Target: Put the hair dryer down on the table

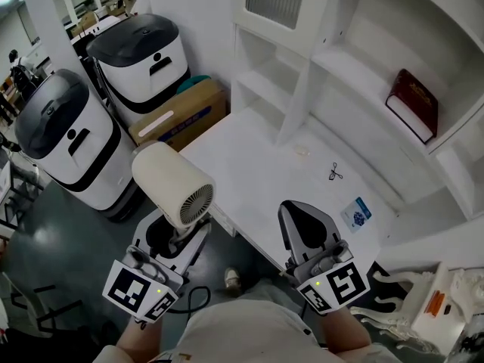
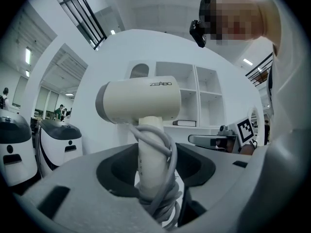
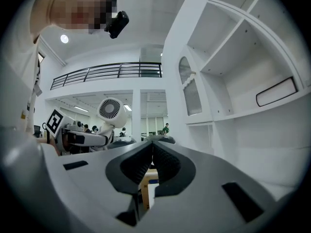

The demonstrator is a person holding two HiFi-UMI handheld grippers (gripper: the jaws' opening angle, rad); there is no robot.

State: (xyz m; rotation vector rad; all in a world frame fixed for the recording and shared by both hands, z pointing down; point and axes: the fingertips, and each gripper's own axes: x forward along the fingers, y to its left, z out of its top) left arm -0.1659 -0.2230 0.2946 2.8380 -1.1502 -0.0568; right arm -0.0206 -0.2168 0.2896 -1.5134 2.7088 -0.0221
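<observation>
Left gripper (image 1: 175, 237): its jaws stand wide but clamped on the handle of the hair dryer (image 1: 170, 181). The left gripper view shows the handle upright between them.
Cord (image 2: 167, 149): wound in loops around the handle, bunched where the jaws grip it.
Right gripper (image 1: 296, 209): its jaws are pressed together with nothing between them. It sits over the near edge of the table (image 1: 257, 150).
Hair dryer's place: held up in the air at the table's near-left edge, resting on nothing. It looks to be mostly over the floor rather than the tabletop.
Long axis: the barrel lies crosswise on top of the upright handle, with its grille end turned back towards the person.
Way to the table: the white top lies ahead and to the right of the left gripper.
Nearer hand: the left carries the load. The right is closer to the open tabletop but empty.
Landing ground: a bare stretch near the edge, well short of the small black item (image 1: 336, 173) and the blue-and-white packet (image 1: 357, 212).
Next move, as judged: carry it rightwards over the top, lower it, and lay the barrel on its side before the jaws let go.
</observation>
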